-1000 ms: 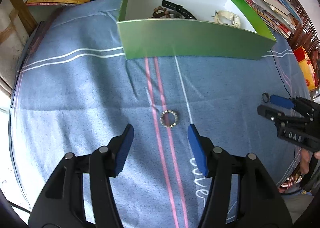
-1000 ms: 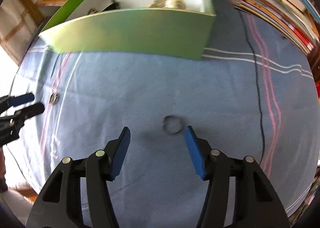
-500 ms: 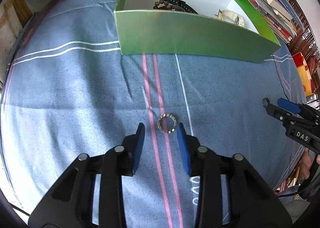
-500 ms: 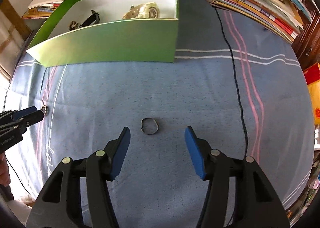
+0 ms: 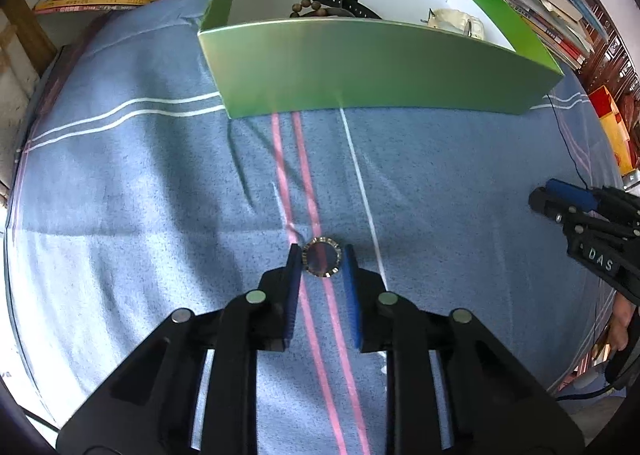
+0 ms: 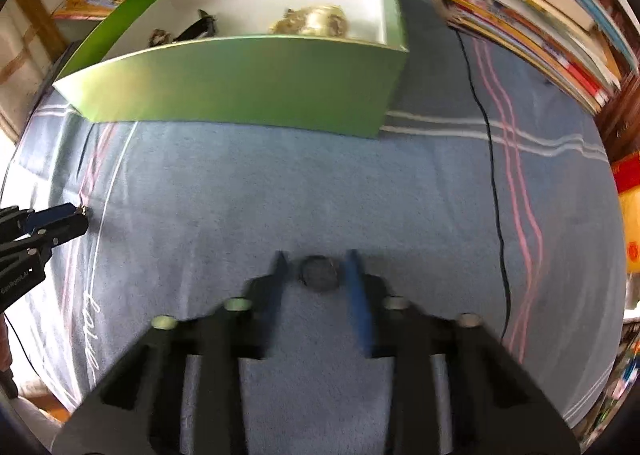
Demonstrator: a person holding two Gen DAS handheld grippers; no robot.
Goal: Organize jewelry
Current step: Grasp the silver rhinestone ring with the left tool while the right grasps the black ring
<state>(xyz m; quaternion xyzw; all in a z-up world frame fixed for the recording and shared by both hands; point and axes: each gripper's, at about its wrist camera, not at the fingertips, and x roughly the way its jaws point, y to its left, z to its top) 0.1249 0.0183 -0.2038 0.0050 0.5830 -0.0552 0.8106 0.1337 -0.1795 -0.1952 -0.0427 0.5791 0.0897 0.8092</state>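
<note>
In front of the green box point(image 5: 376, 67), on the blue cloth point(image 5: 140, 195): L gripper point(image 5: 320, 261) pads flank a beaded ring point(image 5: 321, 263), touching or nearly; can't tell if pinched. R gripper point(image 6: 316, 267) brackets a dark ring point(image 6: 319, 273), blurred, grip unclear. Advice: close gently, centred, avoid snagging cloth, lift straight, then carry to box.

"DAS" in white on right gripper point(image 5: 538, 201) body, left wrist view. Cursive "love" white on blue cloth point(image 6: 280, 183) near left edge. Book spines unreadable.
</note>
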